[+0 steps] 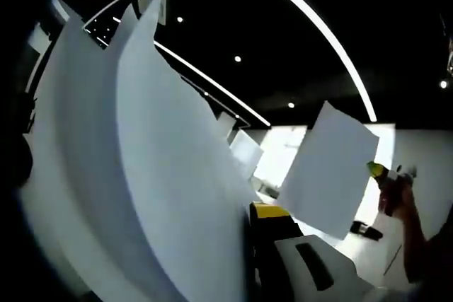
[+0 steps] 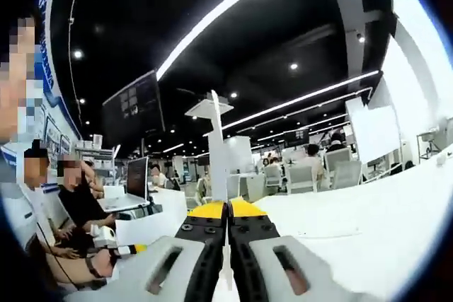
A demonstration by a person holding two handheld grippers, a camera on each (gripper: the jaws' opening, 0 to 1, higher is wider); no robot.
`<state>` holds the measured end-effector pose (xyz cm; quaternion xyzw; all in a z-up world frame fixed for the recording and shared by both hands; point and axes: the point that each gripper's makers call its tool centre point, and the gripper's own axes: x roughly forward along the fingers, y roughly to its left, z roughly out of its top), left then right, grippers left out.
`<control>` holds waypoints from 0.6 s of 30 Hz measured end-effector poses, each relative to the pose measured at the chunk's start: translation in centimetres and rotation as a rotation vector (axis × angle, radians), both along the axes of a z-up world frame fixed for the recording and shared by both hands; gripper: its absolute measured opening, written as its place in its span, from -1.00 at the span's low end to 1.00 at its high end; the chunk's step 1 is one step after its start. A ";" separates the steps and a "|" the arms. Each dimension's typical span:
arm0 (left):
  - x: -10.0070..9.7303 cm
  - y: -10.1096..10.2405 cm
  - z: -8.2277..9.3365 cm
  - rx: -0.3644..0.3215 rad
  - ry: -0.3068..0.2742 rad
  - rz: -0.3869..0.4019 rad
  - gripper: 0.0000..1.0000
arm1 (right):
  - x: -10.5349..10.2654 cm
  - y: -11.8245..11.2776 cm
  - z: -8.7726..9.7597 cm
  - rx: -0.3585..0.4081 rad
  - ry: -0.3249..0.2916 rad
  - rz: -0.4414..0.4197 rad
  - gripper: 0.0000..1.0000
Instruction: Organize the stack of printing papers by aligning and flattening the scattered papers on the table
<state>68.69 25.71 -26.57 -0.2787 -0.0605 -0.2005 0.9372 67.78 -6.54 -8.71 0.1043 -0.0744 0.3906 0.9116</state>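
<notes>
Paper fills most of my left gripper view: a thick sheaf of white sheets [image 1: 141, 175] lifted well clear of the table [image 2: 368, 224], curving up and fanned apart along its top edges. My left gripper [image 1: 283, 259] sits low beside the sheaf, but the paper covers one jaw, so I cannot tell whether it is clamped on the sheets or merely alongside them. Further off in that view, a single sheet [image 1: 329, 167] hangs in the air from the tip of the right gripper [image 1: 386, 175], with a hand behind it.

In the right gripper view I see that same sheet edge-on [image 2: 216, 167], a thin white blade rising from between the jaws, which are closed on its lower edge; the right gripper [image 2: 228, 245] has it pinched. Below and to the right lies the bare white table.

My worries, biggest first. The sheaf is bowed and its edges are splayed; if the hold on it is weak, I judge that sheets could slide out and scatter. Setting it down while curved may crease the lower edge against the table. The lone sheet is held by one narrow edge, so a quick swing could fold or tear it, and bringing it in at an angle would leave it skewed on the pile
</notes>
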 end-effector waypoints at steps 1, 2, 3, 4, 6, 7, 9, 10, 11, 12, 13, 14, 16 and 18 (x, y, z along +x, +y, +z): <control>0.0 0.0 0.0 0.001 0.000 0.000 -0.76 | -0.2 0.2 0.2 -0.002 -0.002 0.006 -1.00; 0.0 0.0 0.0 0.001 0.000 0.000 -0.76 | -0.3 0.4 0.3 -0.011 -0.008 0.016 -1.00; 0.0 -0.1 0.0 0.002 0.000 0.000 -0.76 | -0.5 0.8 0.2 -0.062 -0.018 0.038 -1.00; -0.1 -0.1 0.0 0.002 0.001 0.000 -0.76 | -0.4 0.9 -0.2 -0.113 -0.021 0.028 -1.00; -0.1 -0.1 0.0 0.003 0.001 -0.001 -0.76 | -0.1 1.0 -0.3 -0.159 -0.038 -0.002 -1.00; -0.1 -0.2 0.0 0.004 0.000 -0.002 -0.76 | -0.1 1.1 -0.2 -0.155 -0.037 -0.001 -1.00; -0.1 -0.2 0.0 0.004 0.000 -0.002 -0.76 | -0.2 1.0 0.0 -0.149 -0.038 0.008 -1.00; -0.1 -0.2 0.0 0.004 -0.001 -0.002 -0.76 | -0.1 1.0 0.2 -0.140 -0.035 0.014 -1.00; -0.1 -0.2 0.0 0.004 -0.001 -0.002 -0.76 | 0.0 0.9 0.4 -0.135 -0.033 0.019 -1.00; -0.1 -0.2 0.0 0.004 -0.001 -0.002 -0.76 | 0.1 0.9 0.7 -0.130 -0.028 0.024 -1.00; 0.0 -0.3 0.0 0.004 -0.001 -0.002 -0.76 | 0.1 0.8 0.9 -0.125 -0.025 0.030 -1.00; 0.0 -0.3 0.0 0.004 -0.001 -0.003 -0.76 | 0.0 0.9 1.1 -0.123 -0.024 0.037 -1.00; 0.0 -0.3 0.0 0.004 -0.002 -0.003 -0.76 | -0.4 1.5 1.1 -0.151 -0.012 0.086 -1.00; 0.1 -0.3 0.0 0.003 -0.002 -0.004 -0.76 | -0.4 1.7 1.2 -0.155 -0.007 0.094 -1.00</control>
